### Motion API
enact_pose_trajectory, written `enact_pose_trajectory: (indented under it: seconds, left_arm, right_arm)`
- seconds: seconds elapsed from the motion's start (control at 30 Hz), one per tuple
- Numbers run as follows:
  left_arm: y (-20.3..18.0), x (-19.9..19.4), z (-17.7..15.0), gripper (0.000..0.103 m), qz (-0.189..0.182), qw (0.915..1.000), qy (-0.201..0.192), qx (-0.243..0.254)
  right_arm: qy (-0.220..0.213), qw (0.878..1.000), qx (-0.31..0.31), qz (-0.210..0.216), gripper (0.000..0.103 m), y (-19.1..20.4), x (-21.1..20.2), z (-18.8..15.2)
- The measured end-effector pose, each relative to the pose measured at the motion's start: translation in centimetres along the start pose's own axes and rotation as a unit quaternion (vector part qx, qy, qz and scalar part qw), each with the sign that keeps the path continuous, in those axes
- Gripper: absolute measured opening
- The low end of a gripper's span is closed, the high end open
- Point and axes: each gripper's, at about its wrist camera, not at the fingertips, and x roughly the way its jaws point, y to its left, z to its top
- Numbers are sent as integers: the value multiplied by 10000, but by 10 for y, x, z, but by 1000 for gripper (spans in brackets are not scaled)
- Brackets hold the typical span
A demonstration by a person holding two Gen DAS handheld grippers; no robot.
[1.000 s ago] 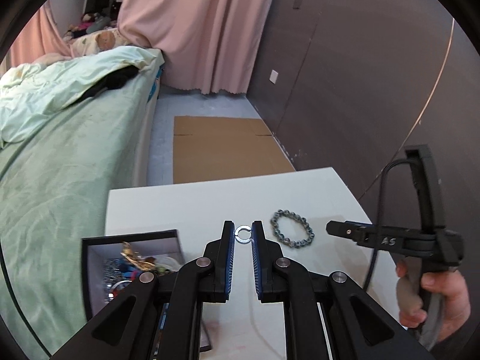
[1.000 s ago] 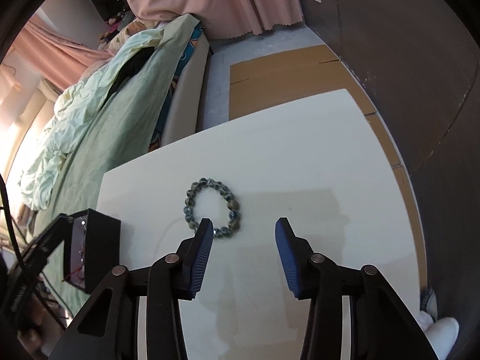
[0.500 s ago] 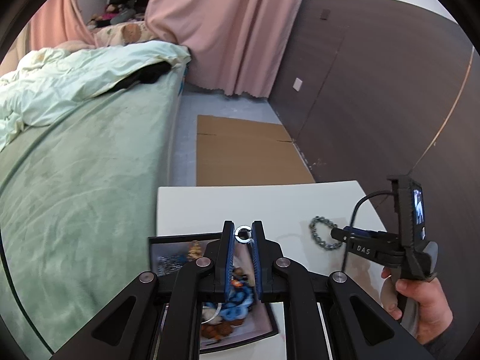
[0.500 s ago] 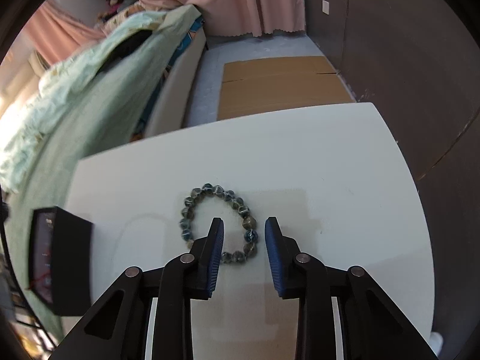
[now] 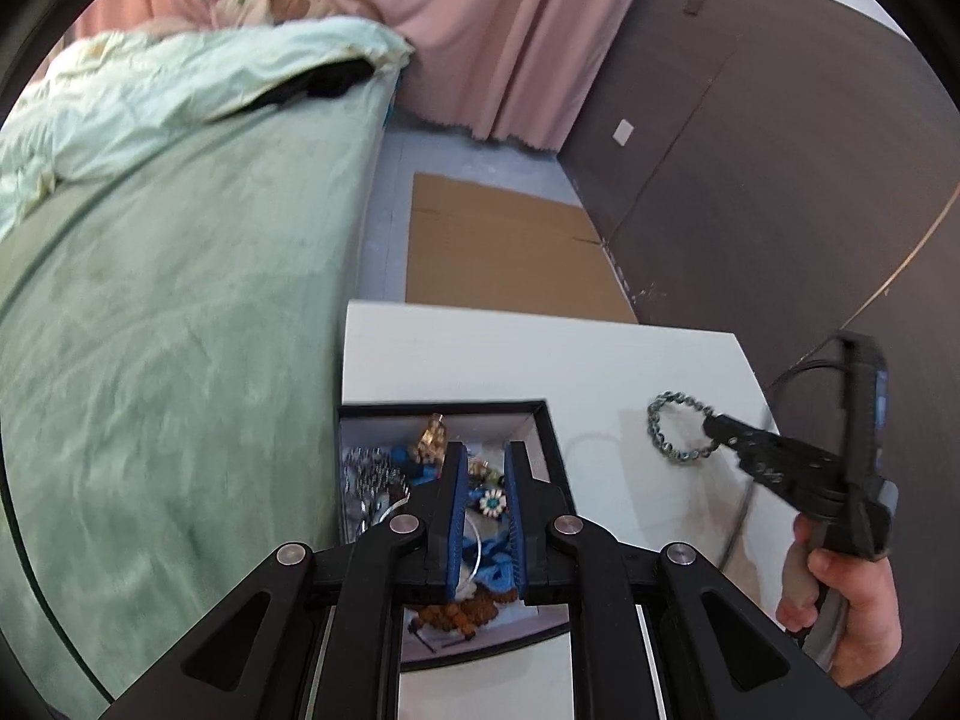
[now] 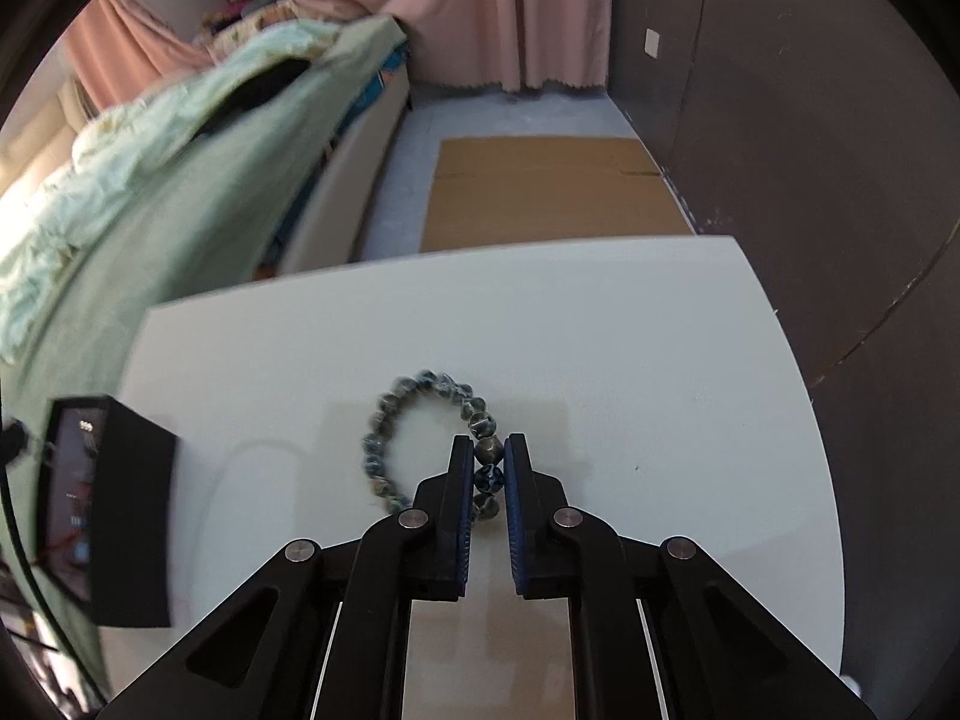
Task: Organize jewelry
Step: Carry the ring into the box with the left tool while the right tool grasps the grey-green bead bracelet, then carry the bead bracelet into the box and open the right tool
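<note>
My right gripper (image 6: 487, 468) is clamped on the near-right arc of the bead bracelet (image 6: 384, 438), the rest of the loop lying ahead-left on the table (image 6: 660, 360). The jewelry box (image 6: 129, 516) sits well off to my left, under my left gripper (image 5: 485, 474), whose jaws stand narrowly apart with nothing visibly between them.

Both black plastic grippers, left (image 5: 485, 463) and right (image 6: 488, 457), carry ribbed blue pads (image 6: 463, 504), silver pivot screws (image 5: 564, 524); a black cable (image 5: 798, 363) trails the right one.
</note>
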Motion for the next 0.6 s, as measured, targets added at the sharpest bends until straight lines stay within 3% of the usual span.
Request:
enact_pose_trajectory:
  seconds: [0.07,0.13,0.2,0.3,0.6]
  left_arm:
    - [3,-1,-3,14,-27,10000,30,-71]
    - [4,-2,-5,21,-41,10000,50,-63]
    - [3,-6,-8,44,-39,10000,-5,-42]
    - [1,-17,-11,65,-45,9998,-205,-11]
    - [6,-34,-11,72,-87,9987,-467,-164]
  right_arm:
    - [-112,9998,36,155,11,0,-13,-3]
    - [-190,9994,72,284,11,3,-21,-5]
    - [-292,9986,117,436,11,4,-33,-8]
    - [-441,9968,189,633,11,6,-47,-11]
    - [-906,9847,333,1450,11,30,-88,-10]
